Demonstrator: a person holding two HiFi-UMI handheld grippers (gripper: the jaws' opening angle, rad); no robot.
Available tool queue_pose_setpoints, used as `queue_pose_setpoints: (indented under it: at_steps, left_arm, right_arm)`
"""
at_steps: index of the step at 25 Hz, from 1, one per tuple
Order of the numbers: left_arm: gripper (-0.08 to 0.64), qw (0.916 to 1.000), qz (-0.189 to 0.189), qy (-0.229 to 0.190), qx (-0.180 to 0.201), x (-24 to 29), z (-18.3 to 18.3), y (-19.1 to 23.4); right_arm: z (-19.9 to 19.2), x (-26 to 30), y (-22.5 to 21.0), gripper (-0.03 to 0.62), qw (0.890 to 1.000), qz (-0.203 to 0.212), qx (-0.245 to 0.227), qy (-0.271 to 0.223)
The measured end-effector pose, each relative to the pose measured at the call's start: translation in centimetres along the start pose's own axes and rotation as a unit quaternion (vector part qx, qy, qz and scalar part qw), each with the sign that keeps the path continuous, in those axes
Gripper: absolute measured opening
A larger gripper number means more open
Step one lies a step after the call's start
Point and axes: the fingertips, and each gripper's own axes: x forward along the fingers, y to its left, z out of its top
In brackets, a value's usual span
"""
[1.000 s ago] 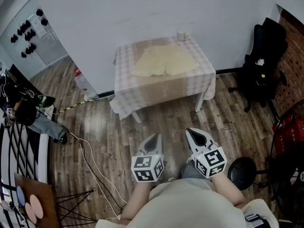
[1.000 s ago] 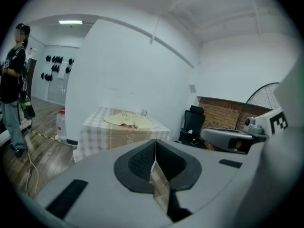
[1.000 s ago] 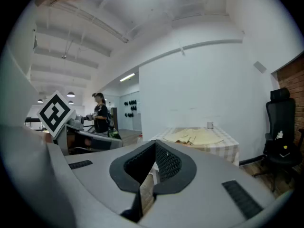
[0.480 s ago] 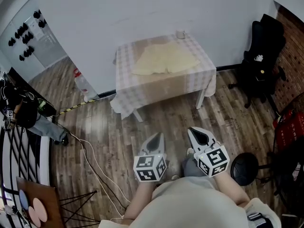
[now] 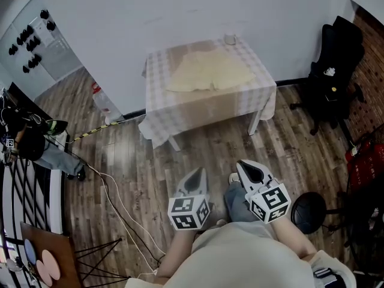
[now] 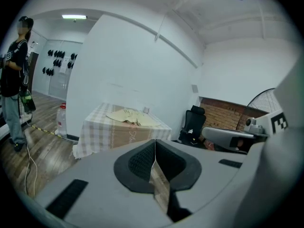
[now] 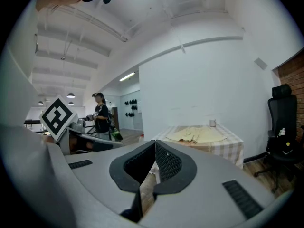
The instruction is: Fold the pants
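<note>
Pale yellow pants [image 5: 209, 72] lie spread out on a small table with a checked cloth [image 5: 252, 98] against the white wall, well ahead of me. The pants [image 6: 129, 115] also show far off in the left gripper view, and the pants [image 7: 195, 135] likewise in the right gripper view. My left gripper [image 5: 195, 178] is shut and empty, held over the wood floor a good way short of the table. Beside it my right gripper [image 5: 249, 170] is also shut with nothing in it. In both gripper views the jaws meet tip to tip.
A small cup [image 5: 230, 39] stands at the table's far right corner. A black office chair [image 5: 333, 71] is at the right, a water jug [image 5: 103, 104] left of the table. A cable [image 5: 114, 200] trails over the floor. A person [image 6: 14, 75] stands at the far left.
The view has shifted slightly, and the table sits a little higher in the head view. Both grippers stay shut and hardly move.
</note>
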Motion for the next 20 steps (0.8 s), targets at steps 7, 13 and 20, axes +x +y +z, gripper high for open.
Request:
queue_pose_setpoints:
  at_steps: [7,13,20]
  left_arm:
    - [0.006,0.9998,0.017,0.01,-0.009,2.6,0.3,1.8]
    - [0.006,0.9994,0.029,0.017,-0.005,7.4,1.7,3.2]
    - [0.006,0.9988,0.046,0.015,-0.004,14.6,5.7,4.4]
  right_arm:
    - [-0.4,3.2,-2.0,0.0,1.0,0.017,0.001,0.012]
    - [0.3,7.3,-6.1,0.0,1.0,0.025,0.001,0.007]
    - [2.5,13.2,-12.4,0.0,0.999,0.039,-0.009,0.013]
